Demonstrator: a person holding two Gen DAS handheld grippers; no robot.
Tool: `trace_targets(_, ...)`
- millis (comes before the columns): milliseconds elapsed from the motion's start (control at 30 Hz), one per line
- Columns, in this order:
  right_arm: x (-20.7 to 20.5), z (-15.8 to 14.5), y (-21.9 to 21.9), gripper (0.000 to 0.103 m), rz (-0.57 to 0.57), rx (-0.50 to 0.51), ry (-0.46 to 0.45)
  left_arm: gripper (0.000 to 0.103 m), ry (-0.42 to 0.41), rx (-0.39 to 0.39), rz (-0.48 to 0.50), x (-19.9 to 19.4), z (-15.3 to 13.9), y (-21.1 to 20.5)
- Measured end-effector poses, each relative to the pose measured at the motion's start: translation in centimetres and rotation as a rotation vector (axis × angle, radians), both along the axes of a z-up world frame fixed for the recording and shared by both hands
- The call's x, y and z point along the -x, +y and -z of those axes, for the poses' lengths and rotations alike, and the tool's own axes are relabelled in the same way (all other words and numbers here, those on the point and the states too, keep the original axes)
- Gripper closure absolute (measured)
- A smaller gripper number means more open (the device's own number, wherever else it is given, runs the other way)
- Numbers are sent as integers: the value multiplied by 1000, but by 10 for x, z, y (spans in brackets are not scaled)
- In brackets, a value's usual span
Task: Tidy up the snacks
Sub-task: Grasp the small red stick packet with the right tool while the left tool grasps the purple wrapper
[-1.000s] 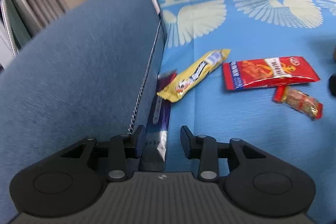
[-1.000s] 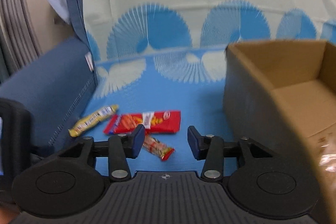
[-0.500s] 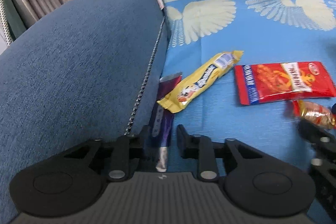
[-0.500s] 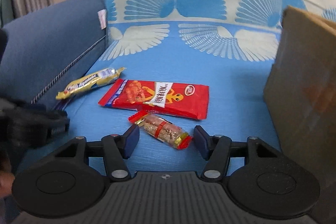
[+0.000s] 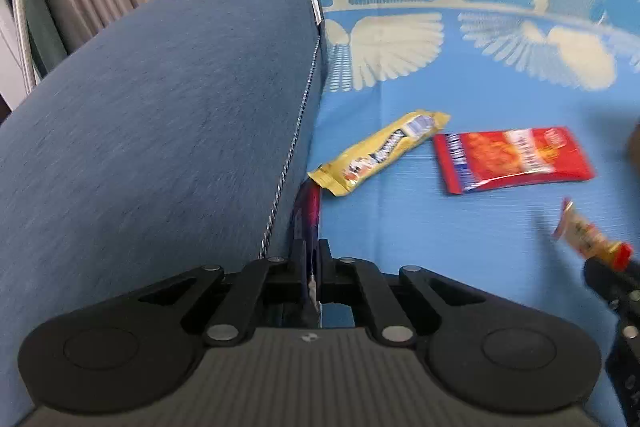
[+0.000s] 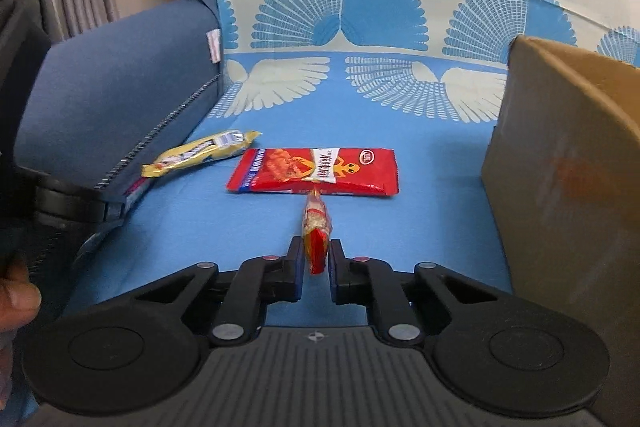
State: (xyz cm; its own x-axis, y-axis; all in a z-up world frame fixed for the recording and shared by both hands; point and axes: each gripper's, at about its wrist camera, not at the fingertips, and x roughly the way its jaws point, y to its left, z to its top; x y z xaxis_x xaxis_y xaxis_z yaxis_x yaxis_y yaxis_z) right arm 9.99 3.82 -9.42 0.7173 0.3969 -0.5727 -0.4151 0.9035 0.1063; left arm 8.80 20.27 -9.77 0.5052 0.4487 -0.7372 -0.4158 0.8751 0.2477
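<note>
Small snack bar [image 6: 317, 227] is pinched by right tongs [image 6: 316, 261]; left tongs [image 5: 311, 263] pinch purple wrapper [image 5: 308, 215].

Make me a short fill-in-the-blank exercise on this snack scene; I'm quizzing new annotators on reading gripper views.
1. The right gripper is shut on a small ____-ended snack bar.
2. The left gripper is shut on a purple wrapper lying against the ____ armrest.
3. The yellow bar and the flat red packet lie on the ____ cloth.
4. The cardboard ____ stands at the right.

Missing words: red; blue; blue; box
</note>
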Motion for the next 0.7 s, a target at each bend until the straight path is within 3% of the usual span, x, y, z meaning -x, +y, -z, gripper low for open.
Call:
trace_targets(267,50,-42,-28,91,-29,40,90,99,-107,271,59,62,-39,-3)
trace_targets(467,103,-61,-43,91,-166,63,82,99,-87,577,88,94,-34,-6)
trace_targets(567,113,-50,-45,91,-171,58,102,99,-63,642,82,99,-29,-8)
trace_targets(700,113,-25,-51,91,-140,54,170,99,-27,635,46,95,-22,-5)
